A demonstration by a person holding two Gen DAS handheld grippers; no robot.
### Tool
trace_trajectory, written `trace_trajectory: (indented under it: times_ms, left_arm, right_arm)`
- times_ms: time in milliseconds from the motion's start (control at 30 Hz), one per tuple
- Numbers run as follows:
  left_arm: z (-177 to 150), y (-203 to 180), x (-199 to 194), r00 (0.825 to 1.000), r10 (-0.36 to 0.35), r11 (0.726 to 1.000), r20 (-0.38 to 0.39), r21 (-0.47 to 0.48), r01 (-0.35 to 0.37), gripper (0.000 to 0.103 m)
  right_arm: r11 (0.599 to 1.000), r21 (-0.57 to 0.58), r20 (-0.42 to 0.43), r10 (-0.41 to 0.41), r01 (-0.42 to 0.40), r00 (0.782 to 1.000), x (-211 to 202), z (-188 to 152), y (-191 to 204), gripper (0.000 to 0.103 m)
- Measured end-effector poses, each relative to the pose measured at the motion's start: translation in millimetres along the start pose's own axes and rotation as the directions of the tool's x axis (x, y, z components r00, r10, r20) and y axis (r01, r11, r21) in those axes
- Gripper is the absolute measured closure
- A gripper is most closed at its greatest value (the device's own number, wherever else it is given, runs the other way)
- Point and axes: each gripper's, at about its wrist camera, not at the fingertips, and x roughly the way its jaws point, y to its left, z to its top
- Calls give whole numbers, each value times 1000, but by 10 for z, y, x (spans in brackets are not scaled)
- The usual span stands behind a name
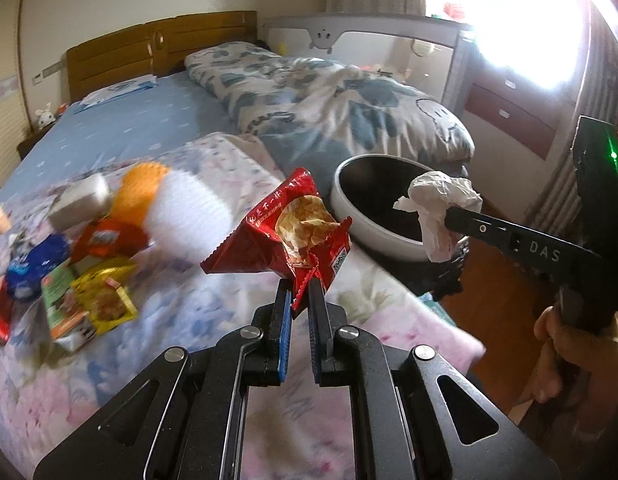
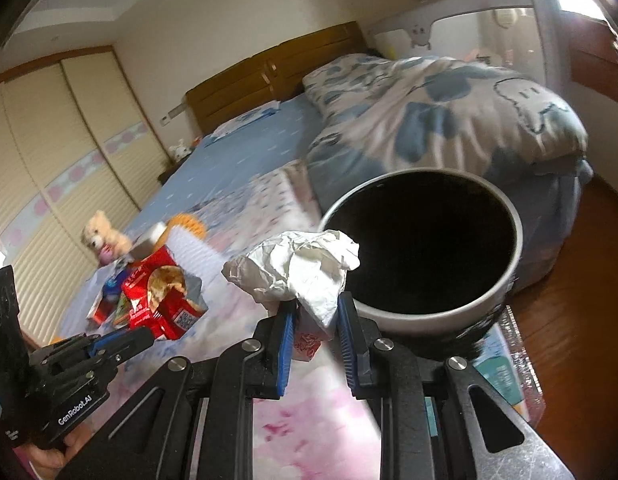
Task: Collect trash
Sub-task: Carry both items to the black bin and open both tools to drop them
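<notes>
Red snack wrapper (image 1: 293,236) QR-coded; gripper arms lettered "DAS", "GenRobot.AI".

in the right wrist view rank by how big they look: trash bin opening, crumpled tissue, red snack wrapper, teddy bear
1. trash bin
2. crumpled tissue; nearest the camera, so flattered
3. red snack wrapper
4. teddy bear; farthest away

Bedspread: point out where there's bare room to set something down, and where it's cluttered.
Free: the floral bedspread between the wrapper pile and the trash bin, and the blue sheet between headboard and folded duvet. Crowded: the wrapper pile beside the white-and-orange brush.
</notes>
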Motion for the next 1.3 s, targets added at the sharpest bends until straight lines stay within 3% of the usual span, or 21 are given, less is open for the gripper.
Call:
trace_trajectory:
  times_ms: [600,1100,1233,1267,1300]
  left_arm:
    - [430,-574,481,998,-64,995,-26,80,66,96]
    - [655,-781,945,992,-100,991,-80,78,107,96]
    - [673,-790,1002,993,-95,992,-77,73,100,88]
    - [673,-789,1022,992,-95,992,-84,72,101,85]
    - [669,-786,1028,992,-95,992,-87,70,101,75]
  right_arm:
    - [994,73,9,-81,80,997,81,316,-631,82]
    - [987,114,-57,-108,114,992,354,525,-991,81]
    - [985,117,-68,-120,128,990,422,549,-1046,77]
    - [984,117,-71,-130,137,989,437,558,-1060,74]
    - [982,118,-82,-141,150,987,456,563,-1071,67]
